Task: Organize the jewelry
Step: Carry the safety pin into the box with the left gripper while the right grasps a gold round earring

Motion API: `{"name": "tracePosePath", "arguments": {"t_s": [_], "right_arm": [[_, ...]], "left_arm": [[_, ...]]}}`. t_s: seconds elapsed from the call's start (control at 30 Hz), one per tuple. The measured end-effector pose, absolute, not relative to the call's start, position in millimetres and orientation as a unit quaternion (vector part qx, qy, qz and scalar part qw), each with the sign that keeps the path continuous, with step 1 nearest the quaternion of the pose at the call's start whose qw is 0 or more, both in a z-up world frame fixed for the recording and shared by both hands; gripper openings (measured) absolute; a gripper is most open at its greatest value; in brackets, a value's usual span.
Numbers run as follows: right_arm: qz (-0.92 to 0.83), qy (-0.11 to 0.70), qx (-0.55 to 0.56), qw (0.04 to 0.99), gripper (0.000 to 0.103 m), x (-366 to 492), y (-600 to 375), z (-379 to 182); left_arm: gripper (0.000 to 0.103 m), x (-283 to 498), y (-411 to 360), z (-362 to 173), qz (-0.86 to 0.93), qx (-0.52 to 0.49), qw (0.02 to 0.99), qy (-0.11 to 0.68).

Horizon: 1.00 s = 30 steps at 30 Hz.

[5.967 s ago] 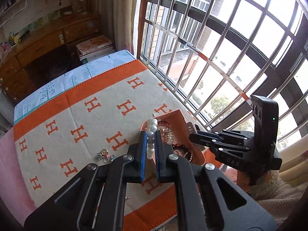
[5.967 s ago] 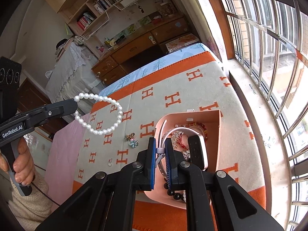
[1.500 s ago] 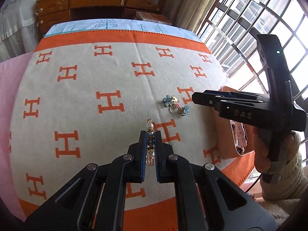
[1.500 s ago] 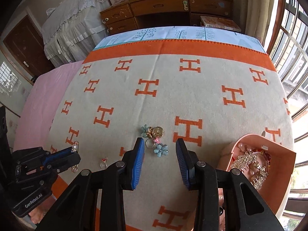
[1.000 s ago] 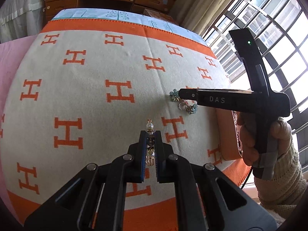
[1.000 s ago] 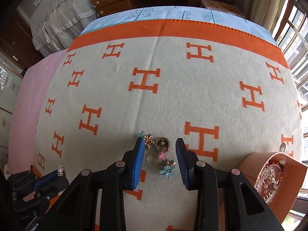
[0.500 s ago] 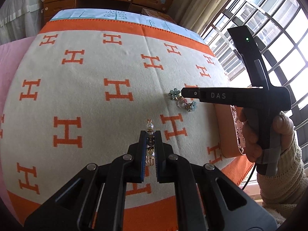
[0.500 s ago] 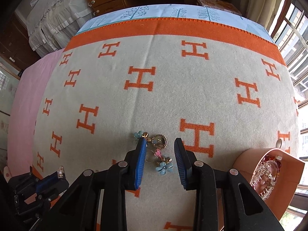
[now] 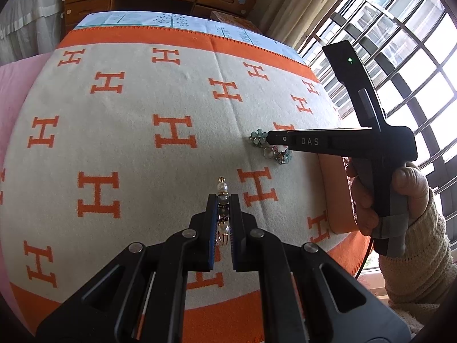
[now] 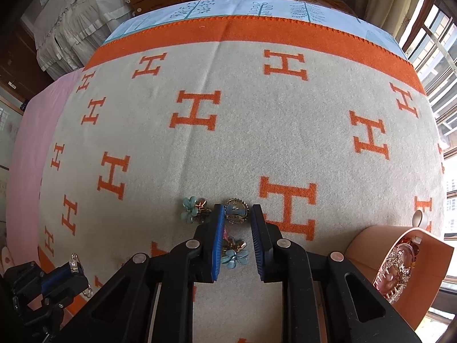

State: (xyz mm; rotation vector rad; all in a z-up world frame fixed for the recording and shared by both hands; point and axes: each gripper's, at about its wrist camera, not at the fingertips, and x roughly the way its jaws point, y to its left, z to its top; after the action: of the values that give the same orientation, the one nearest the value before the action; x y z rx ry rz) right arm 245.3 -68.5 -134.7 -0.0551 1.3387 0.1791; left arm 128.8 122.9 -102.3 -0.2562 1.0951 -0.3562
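Orange-and-cream blanket (image 10: 257, 143) spread beside a barred window.
Left gripper (image 9: 223, 200) fingers clamp a pearl earring (image 9: 222, 197); right gripper (image 10: 236, 217) fingers stand apart around the flower jewelry cluster (image 10: 232, 228) near the pink box (image 10: 428, 271).

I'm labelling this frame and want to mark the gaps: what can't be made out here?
- Jewelry box: the right wrist view's edge cuts it off; in the left wrist view the right tool and hand cover it.
- Flower charm cluster: partly behind the right tool's fingers; contact cannot be told.
- Beaded pin: its lower part sits between the left tool's pads.
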Motion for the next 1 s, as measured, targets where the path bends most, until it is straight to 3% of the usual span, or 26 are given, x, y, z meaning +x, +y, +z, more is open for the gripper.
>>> {"name": "tracePosePath", "arguments": {"t_s": [0.3, 0.57, 0.8, 1.0], "right_arm": [[0.074, 0.604, -0.026, 0.793, 0.017, 244, -68, -126], [0.119, 0.55, 0.02, 0.827, 0.017, 193, -104, -61], [0.112, 0.483, 0.058, 0.867, 0.017, 127, -181, 9], [0.091, 0.459, 0.081, 0.88, 0.017, 94, -247, 28]], "left_arm": [[0.005, 126, 119, -97, -0.17, -0.113, 0.835, 0.512], [0.005, 116, 99, -71, -0.184, -0.093, 0.845, 0.494], [0.005, 109, 41, -33, -0.235, -0.053, 0.849, 0.471], [0.005, 112, -35, -5, -0.29, -0.021, 0.843, 0.452]]}}
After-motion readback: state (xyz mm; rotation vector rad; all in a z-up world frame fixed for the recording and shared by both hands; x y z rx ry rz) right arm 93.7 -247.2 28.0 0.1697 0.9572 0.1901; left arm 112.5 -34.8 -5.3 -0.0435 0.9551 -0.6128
